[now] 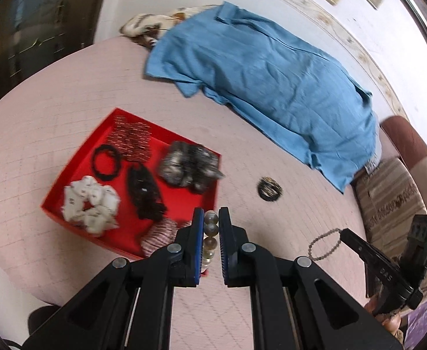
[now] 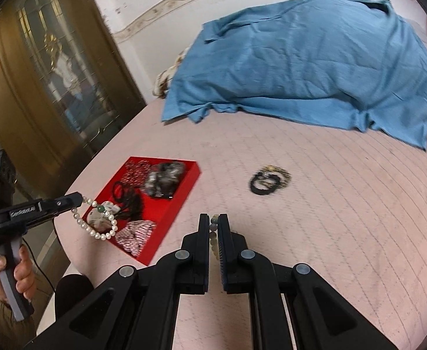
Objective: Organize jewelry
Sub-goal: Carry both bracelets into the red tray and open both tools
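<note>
A red tray point(image 1: 67, 188) point(image 2: 188, 185) lies on the pink bed and holds several hair ties, scrunchies and a beaded piece. My left gripper point(image 1: 212, 218) point(image 2: 82, 199) is shut on a white pearl bracelet point(image 1: 210, 233) point(image 2: 96, 230), which hangs over the tray's near corner. My right gripper point(image 2: 213, 220) point(image 1: 343, 233) is shut on a small grey bead bracelet point(image 2: 213, 234) point(image 1: 322, 243), held above the bed to the right of the tray. A black-and-gold hair tie point(image 1: 269, 189) point(image 2: 270, 182) lies loose on the bed further right.
A blue cloth point(image 1: 265, 73) point(image 2: 306, 55) covers a mound at the back of the pink quilted bed point(image 2: 330, 233). A striped cushion point(image 1: 388, 201) lies at the right. A brass-framed glass door point(image 2: 44, 67) stands at the left.
</note>
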`<move>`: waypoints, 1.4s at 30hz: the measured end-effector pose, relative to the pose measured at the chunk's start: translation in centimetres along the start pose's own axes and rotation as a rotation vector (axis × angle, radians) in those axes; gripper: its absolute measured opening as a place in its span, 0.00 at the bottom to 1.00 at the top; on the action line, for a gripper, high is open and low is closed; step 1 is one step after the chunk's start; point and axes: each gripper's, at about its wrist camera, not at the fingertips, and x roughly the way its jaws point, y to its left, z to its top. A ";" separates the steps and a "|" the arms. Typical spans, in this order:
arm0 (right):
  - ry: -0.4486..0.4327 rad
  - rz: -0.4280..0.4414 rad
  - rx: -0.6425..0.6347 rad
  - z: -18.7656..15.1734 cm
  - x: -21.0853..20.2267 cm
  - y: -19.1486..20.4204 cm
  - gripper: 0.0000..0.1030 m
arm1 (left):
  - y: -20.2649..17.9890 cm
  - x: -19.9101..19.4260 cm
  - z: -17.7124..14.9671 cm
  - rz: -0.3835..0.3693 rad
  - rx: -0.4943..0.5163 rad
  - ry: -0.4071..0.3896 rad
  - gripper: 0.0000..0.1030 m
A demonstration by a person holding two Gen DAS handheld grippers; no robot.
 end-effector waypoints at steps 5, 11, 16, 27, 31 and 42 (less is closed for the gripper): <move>0.027 0.033 -0.029 0.9 1.8 2.5 0.06 | 2.2 0.3 1.1 0.034 -0.018 -0.003 0.09; 0.060 0.057 -0.065 2.1 4.4 5.2 0.06 | 4.3 1.4 1.9 0.011 -0.059 0.013 0.09; 0.087 0.079 -0.097 2.8 6.6 7.7 0.06 | 4.9 2.9 1.8 0.014 -0.050 0.031 0.09; 0.201 0.131 -0.105 3.7 14.6 12.0 0.06 | 7.8 7.0 1.1 0.129 -0.031 0.092 0.09; 0.244 0.141 -0.085 3.3 17.6 12.2 0.06 | 8.3 8.0 0.6 0.170 -0.019 0.109 0.09; 0.320 0.084 -0.081 1.8 21.4 10.8 0.07 | 7.9 8.5 0.5 0.204 0.013 0.098 0.09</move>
